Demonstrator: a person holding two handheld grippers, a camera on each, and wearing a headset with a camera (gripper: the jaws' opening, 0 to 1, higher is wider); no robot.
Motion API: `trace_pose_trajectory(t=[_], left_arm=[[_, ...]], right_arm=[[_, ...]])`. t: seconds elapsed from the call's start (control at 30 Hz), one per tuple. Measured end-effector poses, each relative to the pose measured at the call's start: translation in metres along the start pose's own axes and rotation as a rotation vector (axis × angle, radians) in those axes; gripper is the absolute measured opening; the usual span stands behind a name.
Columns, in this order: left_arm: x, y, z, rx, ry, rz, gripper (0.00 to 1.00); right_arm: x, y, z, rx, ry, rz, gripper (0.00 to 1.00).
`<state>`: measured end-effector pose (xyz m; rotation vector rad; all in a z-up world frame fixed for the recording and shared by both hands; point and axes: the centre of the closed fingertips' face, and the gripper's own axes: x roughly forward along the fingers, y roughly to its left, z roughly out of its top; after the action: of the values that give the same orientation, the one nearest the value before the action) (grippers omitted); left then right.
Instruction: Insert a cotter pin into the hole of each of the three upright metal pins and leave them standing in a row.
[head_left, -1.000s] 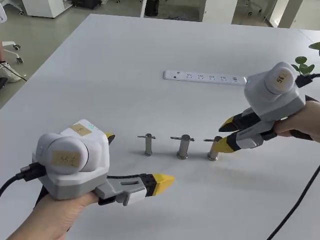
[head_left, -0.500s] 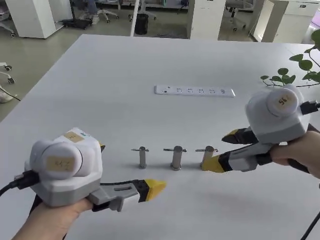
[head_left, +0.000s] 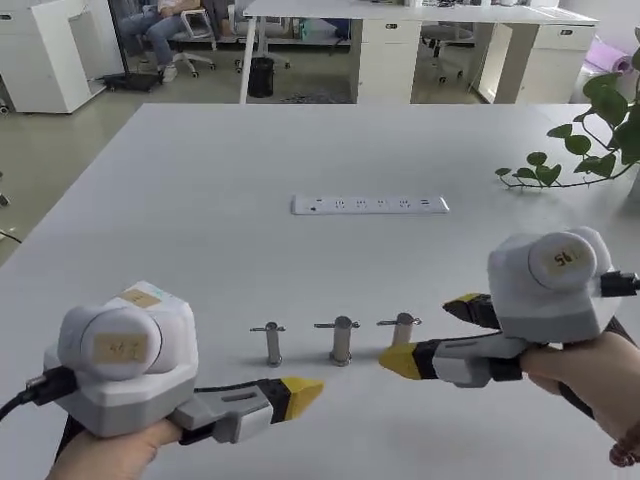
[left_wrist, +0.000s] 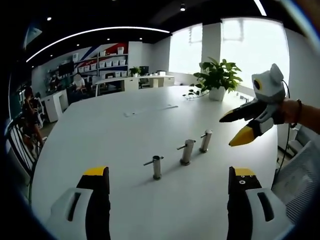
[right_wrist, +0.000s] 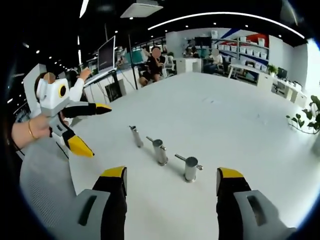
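Observation:
Three upright metal pins stand in a row on the white table (head_left: 200, 200): left pin (head_left: 273, 344), middle pin (head_left: 341, 341), right pin (head_left: 403, 330). A thin cotter pin (head_left: 326, 325) crosses the top of each. My left gripper (left_wrist: 169, 172) is open and holds nothing; it sits near the front edge, left of the row, and its yellow fingertip (head_left: 302, 390) points right. My right gripper (head_left: 428, 333) is open and holds nothing. It sits just right of the right pin, its lower tip a little in front of the pin's base. The right gripper view has the row (right_wrist: 159, 151) ahead of the open jaws.
A white power strip (head_left: 370, 205) lies across the table behind the row. A potted plant (head_left: 590, 140) stands at the right edge. Desks, chairs and a seated person are beyond the far edge. Bare tabletop lies between the row and the strip.
The head camera has tilted up, so everything sits lower in view. My right gripper has drawn back from around the right pin, down and toward me. The left gripper has barely moved.

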<state>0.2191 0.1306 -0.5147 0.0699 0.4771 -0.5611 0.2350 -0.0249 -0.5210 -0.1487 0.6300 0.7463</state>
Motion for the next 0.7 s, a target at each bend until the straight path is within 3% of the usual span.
trace_pose_trajectory(t=[0.2,0.3,0.37,0.5,0.7], left_arm=[[-0.002,0.004,0.001,-0.021,-0.014,0.019,0.99],[-0.003,0.004,-0.003,-0.017,-0.002,0.023,0.99],[-0.004,0.003,-0.005,-0.019,0.005,0.021,0.99],[-0.006,0.002,-0.007,-0.024,0.008,0.027,0.99],[-0.009,0.003,-0.008,-0.017,0.01,0.037,0.98]], right_arm=[[-0.001,0.003,-0.004,0.081,-0.044,-0.004,0.77],[-0.002,0.007,-0.005,0.071,-0.056,-0.007,0.78],[-0.002,0.004,-0.007,0.043,-0.051,-0.039,0.79],[-0.003,0.01,-0.007,0.115,-0.088,-0.006,0.8],[-0.007,0.013,-0.01,0.107,-0.096,-0.019,0.82]])
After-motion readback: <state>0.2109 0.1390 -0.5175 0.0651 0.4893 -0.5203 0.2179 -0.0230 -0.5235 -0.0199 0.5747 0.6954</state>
